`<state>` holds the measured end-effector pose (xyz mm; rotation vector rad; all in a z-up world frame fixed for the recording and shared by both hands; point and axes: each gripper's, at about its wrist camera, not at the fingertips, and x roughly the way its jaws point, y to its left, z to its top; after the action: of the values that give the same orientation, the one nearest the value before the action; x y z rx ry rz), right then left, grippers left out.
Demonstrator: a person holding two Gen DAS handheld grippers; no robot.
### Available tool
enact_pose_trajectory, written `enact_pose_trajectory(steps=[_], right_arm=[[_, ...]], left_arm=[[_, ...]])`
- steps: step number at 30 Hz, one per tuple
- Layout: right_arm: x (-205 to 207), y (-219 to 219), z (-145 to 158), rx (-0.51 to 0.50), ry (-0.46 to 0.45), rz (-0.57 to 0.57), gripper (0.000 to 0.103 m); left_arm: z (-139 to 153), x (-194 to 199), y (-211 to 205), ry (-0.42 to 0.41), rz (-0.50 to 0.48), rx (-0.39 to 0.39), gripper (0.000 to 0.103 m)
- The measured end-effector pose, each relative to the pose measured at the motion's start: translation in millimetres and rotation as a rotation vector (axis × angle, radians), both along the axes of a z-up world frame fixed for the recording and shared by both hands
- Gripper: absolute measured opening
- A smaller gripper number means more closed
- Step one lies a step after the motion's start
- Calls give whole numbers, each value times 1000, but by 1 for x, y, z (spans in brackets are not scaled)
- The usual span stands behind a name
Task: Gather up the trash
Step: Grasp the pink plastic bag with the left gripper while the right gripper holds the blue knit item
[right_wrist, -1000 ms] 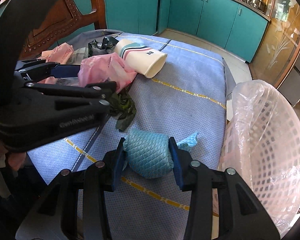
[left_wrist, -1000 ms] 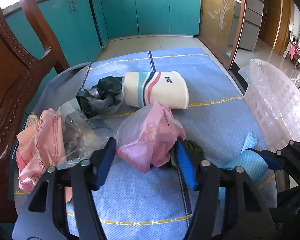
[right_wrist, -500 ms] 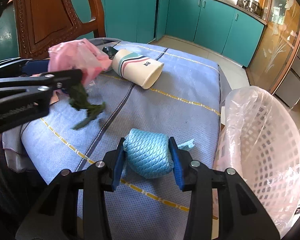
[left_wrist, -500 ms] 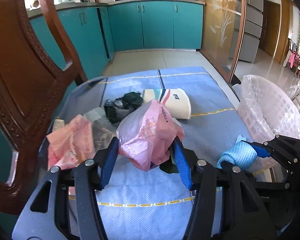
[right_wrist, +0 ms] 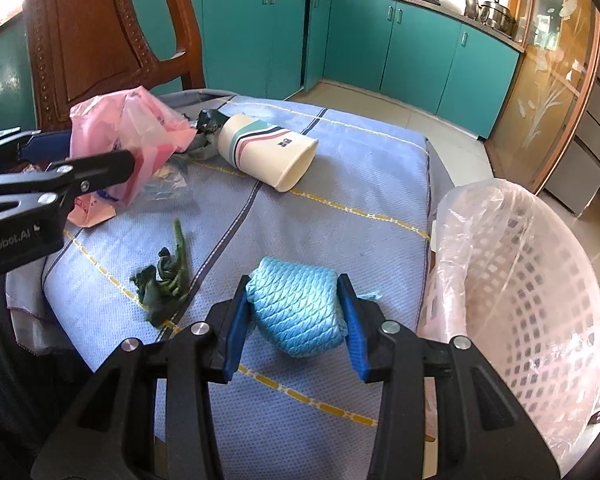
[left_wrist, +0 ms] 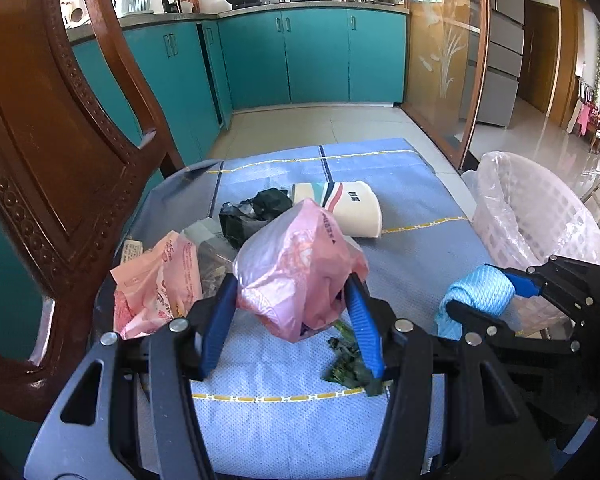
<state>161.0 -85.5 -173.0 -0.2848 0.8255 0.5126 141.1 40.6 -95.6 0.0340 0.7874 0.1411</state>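
Observation:
My left gripper point(left_wrist: 292, 300) is shut on a crumpled pink plastic bag point(left_wrist: 296, 268), held clear above the blue tablecloth point(left_wrist: 260, 424). A clump of dark green scraps point(left_wrist: 348, 368) lies on the cloth under it, seen also as green scraps point(right_wrist: 166, 276) in the right wrist view. My right gripper point(right_wrist: 296, 312) is shut on a rolled light-blue cloth point(right_wrist: 298, 304), just left of the white lattice bin point(right_wrist: 520, 272) lined with a clear bag. A paper cup point(left_wrist: 348, 208) lies on its side further back. A pink wrapper point(left_wrist: 152, 280) and a black bag point(left_wrist: 256, 212) lie at the left.
A carved wooden chair back point(left_wrist: 52, 160) stands close on the left of the table. Teal kitchen cabinets point(left_wrist: 316, 60) line the far wall, with tiled floor between. The bin point(left_wrist: 532, 216) stands off the table's right edge.
My left gripper has lifted the pink bag off the cloth, and the green scraps fell out onto the table. The right gripper stayed put with the blue cloth.

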Motion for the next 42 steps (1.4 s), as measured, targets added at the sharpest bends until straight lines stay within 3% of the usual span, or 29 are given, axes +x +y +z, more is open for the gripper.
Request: enact_pose_trajectory(steps=[7, 27, 42], right_arm=[[2, -4, 1, 13, -1, -19, 43], [0, -1, 5, 0, -35, -31, 43], [-8, 10, 13, 27, -137, -1, 43]], left_arm=[[-9, -1, 16, 31, 23, -78, 56], [6, -10, 13, -19, 37, -23, 56], [20, -26, 10, -37, 34, 3, 56]])
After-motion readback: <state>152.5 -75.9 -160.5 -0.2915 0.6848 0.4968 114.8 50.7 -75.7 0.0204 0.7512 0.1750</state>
